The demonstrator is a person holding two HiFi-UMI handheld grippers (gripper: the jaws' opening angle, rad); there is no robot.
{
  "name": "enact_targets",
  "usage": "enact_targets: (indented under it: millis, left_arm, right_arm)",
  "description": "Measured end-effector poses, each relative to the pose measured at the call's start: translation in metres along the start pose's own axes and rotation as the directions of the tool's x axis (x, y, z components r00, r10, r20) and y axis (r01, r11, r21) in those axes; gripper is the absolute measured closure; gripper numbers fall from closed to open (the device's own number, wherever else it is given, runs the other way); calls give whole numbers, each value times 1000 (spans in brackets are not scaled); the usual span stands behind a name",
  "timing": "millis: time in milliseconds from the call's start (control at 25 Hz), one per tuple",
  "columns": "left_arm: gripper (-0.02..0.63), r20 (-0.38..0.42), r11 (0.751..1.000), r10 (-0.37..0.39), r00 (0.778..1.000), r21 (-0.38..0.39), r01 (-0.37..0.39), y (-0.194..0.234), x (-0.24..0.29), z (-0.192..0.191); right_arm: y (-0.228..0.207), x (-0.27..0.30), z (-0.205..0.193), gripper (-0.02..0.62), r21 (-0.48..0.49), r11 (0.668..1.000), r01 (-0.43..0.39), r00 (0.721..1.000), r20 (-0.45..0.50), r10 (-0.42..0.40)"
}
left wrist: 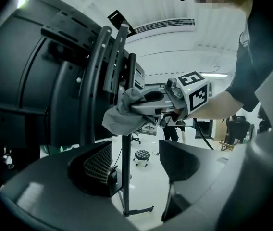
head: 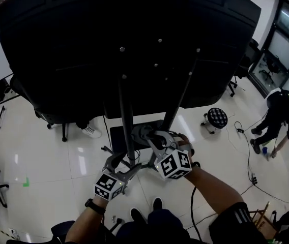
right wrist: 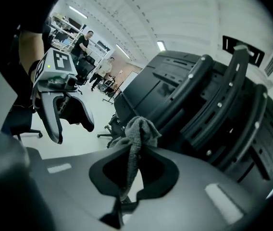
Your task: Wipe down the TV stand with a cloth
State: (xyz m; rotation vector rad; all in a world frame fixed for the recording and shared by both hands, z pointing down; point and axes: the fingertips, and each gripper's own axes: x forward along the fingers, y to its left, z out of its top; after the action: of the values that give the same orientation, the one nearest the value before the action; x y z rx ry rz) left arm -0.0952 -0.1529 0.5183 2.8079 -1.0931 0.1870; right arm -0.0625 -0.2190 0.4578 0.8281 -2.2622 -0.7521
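one pinch holding: right gripper (right wrist: pixel 134 153) clamps the grey cloth (right wrist: pixel 137 129) up beside the tv stand (head: pixel 125 111); left gripper (left wrist: pixel 135 158) spread wide, thin pole (left wrist: pixel 125 177) showing between its jaws. risk, i'd say: a hard rub snags and drags the cloth loose.

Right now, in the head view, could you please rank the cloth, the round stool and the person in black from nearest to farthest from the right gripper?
1. The cloth, pinched in the jaws of the right gripper.
2. The round stool, on the floor to its right.
3. The person in black, at the far right edge.
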Motion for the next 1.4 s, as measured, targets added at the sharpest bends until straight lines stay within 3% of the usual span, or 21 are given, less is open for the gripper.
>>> enact_targets:
  millis: [440,840,1080,1400]
  left_arm:
    - [278,168,988,-18,986,155,-8,-38,16,152]
    - [278,268,971,-12,963,232,-52,-70,56,247]
    - [285,327,966,13,945,241,-97,-78,72,294]
    - [285,362,958,26,932,258,-127,-84,93,327]
  right_arm:
    - [-126,-78,82,580,-126,980,151,980,152,-131]
    - [-252,-140,127,580,-167,959,228,947,265,-179]
    - [-325,-148,141,580,-77,978,192,951,259,-166]
    - [-370,-106,117,580,-41,999,25,992,125,-20]
